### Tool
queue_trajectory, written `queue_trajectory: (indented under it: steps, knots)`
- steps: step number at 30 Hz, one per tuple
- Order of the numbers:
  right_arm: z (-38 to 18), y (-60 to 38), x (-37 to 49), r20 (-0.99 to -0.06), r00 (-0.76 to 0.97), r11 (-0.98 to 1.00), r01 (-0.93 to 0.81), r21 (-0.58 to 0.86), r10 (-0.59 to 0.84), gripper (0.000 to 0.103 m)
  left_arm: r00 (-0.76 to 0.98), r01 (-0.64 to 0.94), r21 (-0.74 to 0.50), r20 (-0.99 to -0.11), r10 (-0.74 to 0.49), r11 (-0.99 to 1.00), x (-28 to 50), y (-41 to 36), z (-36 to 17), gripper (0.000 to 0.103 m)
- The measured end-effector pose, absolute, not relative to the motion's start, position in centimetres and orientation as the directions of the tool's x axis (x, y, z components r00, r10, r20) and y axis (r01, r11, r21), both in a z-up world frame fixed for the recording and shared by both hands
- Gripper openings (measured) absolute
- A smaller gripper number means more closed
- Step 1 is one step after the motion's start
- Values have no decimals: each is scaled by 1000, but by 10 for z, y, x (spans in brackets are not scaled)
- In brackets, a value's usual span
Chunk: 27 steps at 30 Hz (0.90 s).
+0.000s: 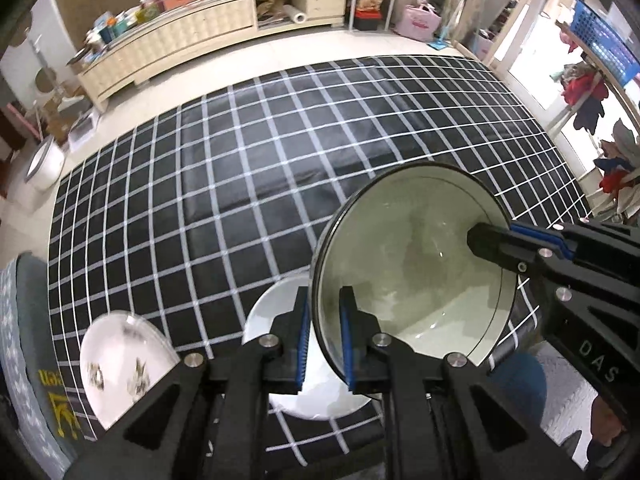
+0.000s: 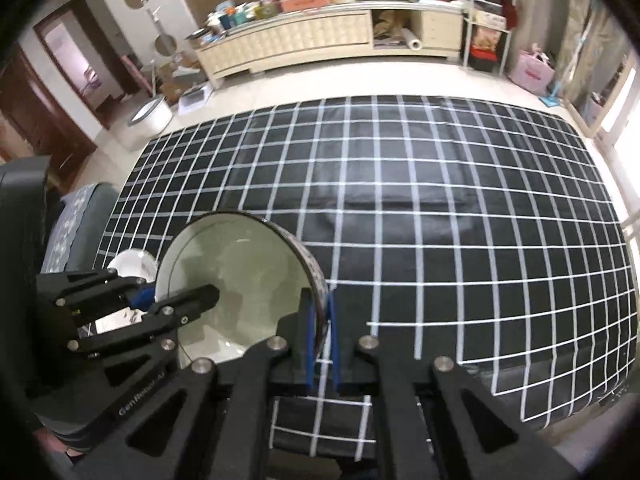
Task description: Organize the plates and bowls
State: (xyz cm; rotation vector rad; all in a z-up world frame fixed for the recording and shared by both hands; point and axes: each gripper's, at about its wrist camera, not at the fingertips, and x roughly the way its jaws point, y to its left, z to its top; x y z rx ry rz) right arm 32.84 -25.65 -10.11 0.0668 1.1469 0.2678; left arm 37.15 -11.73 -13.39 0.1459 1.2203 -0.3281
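A large bowl [image 1: 412,264], pale inside with a dark patterned outer wall, hangs tilted above the checked table [image 1: 240,160]. My left gripper [image 1: 325,298] is shut on its left rim, one finger inside and one outside. My right gripper [image 2: 319,306] is shut on the opposite rim of the bowl [image 2: 240,280]. Each gripper shows in the other's view, the right gripper [image 1: 500,238] and the left gripper [image 2: 172,300]. Below the bowl a plain white plate [image 1: 280,316] lies on the cloth. A patterned white plate [image 1: 120,360] sits at the near left corner.
The black cloth with a white grid [image 2: 440,220] covers the whole table. A grey cushioned seat [image 2: 76,220] stands at its left end. A cream cabinet [image 2: 300,44] loaded with clutter runs along the far wall across a pale floor.
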Motion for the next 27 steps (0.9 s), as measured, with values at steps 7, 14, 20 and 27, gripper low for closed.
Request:
queue_trajectory:
  steps: [7, 14, 20, 27]
  knots:
    - [-119, -220, 323, -909, 329, 957, -216, 193, 257, 9, 282, 284, -66, -948, -149, 957, 363, -79, -152, 12]
    - [-137, -200, 326, -930, 275, 958, -218, 187, 244, 9, 239, 272, -80, -960, -148, 959, 363, -66, -180, 12]
    - [-149, -195, 324, -943, 245, 960, -219, 173, 226, 9, 220, 268, -82, -965, -143, 960, 355, -60, -194, 12]
    - [-157, -196, 326, -951, 215, 964, -198, 179, 221, 9, 226, 277, -58, -966, -124, 959, 352, -61, -201, 12]
